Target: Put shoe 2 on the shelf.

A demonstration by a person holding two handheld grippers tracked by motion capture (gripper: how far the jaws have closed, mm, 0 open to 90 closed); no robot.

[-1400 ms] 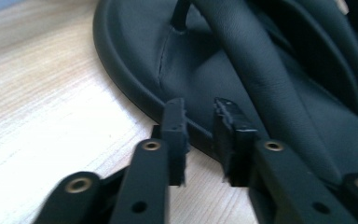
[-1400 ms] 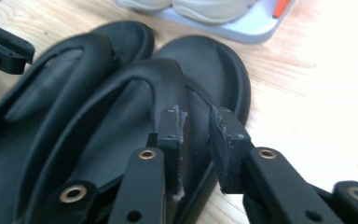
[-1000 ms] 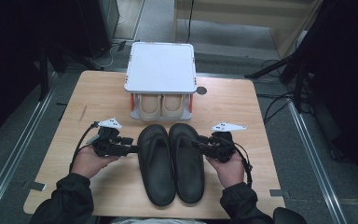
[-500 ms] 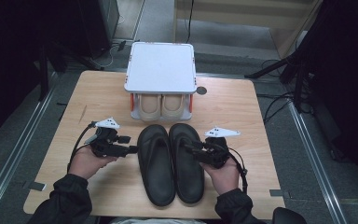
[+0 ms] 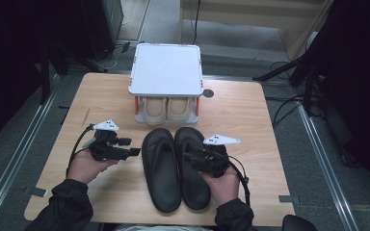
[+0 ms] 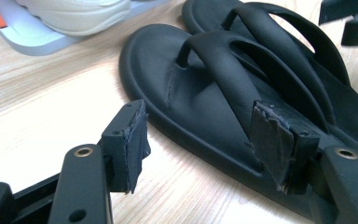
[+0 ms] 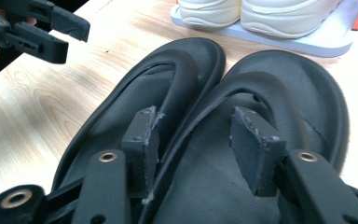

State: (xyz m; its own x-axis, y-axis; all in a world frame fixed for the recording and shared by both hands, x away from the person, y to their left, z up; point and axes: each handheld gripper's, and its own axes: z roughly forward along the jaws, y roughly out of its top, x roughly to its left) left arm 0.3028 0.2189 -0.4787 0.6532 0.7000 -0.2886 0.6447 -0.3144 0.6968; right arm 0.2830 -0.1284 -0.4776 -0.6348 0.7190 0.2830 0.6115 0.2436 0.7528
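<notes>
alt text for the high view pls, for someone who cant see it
A pair of black sandals lies on a wooden table, with an open left gripper beside them and the right gripper over the right sandal. Behind stands a white rack holding cream shoes.

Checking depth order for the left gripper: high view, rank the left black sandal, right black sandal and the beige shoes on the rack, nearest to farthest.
From the left gripper:
1. Left black sandal, just beside its open jaws, toward the table's middle.
2. Right black sandal, next over, under the right gripper.
3. Beige shoes, farther back on the rack's lower shelf at the table's far edge.
</notes>
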